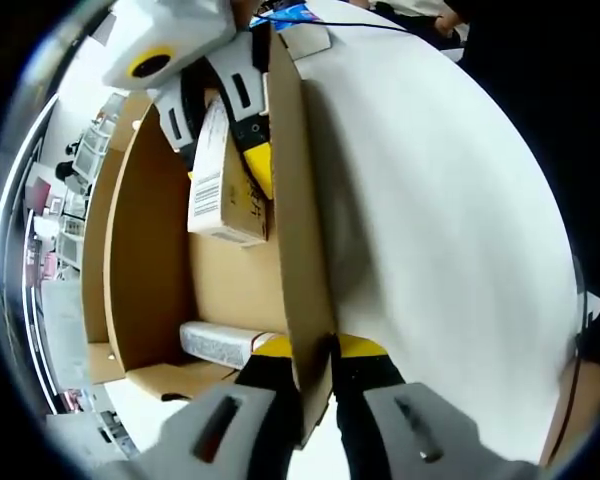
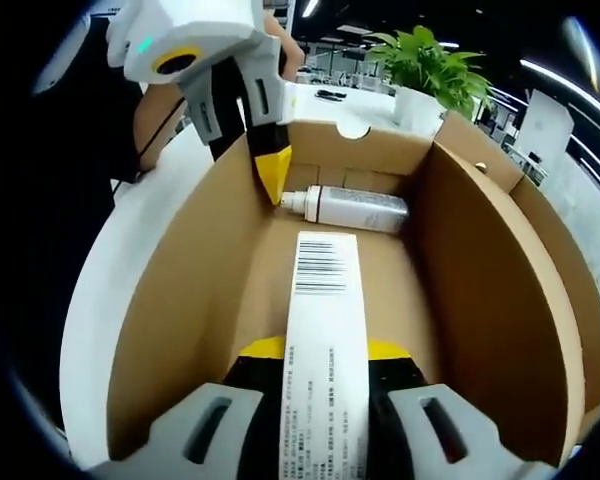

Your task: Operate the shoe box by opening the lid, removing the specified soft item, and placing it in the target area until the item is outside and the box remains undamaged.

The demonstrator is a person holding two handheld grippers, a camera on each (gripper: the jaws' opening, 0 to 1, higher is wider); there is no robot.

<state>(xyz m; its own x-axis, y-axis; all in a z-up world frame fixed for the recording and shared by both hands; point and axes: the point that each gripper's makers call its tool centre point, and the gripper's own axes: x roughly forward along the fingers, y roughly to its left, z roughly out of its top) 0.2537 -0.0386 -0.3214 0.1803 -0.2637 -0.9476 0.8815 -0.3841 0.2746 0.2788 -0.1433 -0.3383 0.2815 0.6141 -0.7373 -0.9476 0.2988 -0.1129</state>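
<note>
**Extraction step: item gripped inside the open box**

Left gripper (image 1: 315, 362): jaws closed on the shoe box (image 1: 160, 230) side wall, steadying it. Right gripper (image 2: 325, 352): jaws clamp the white barcoded packet (image 2: 325, 330) inside the box, near a silver tube (image 2: 355, 208). Next, lift it clear over the wall.

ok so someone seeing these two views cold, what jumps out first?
The open cardboard shoe box on the white table, lid already up. The right gripper is shut on a long white barcode-labelled box inside it, while the left gripper pinches the near side wall. A silver bottle lies on its side at the far end, with a potted plant on the table beyond.
</note>
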